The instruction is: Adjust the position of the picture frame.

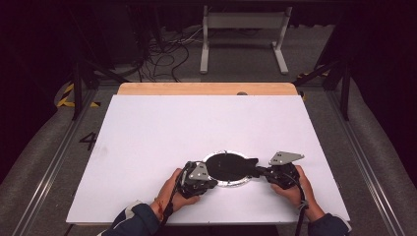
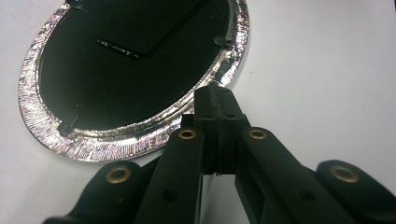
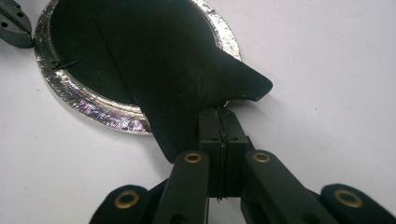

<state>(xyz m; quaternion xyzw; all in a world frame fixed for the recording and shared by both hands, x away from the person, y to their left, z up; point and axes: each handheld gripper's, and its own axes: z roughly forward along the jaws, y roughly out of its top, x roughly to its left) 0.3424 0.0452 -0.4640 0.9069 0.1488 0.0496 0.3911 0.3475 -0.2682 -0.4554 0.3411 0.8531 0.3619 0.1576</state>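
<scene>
While flat on white worktop [image 1: 147, 137], silver-rimmed round tray [image 2: 116, 140] with black film [image 3: 187, 84], left hand-held gripper [image 2: 215, 91] pinching tray rim, right hand-held gripper [image 3: 223, 112] pinching film edge, film corner lifted past rim.

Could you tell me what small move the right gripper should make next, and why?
Probably draw the right gripper slowly outward: its jaws are shut on the black sheet, partly lifted off the silver-rimmed disc, whose rim the left gripper pins.

The near rim of the foil tray [image 2: 135, 140] is covered by the left gripper [image 2: 219, 100]; its far rim is cut off at the top edge; its black contents cannot be identified; part of its rim is hidden beneath the black flap [image 3: 187, 79].
</scene>
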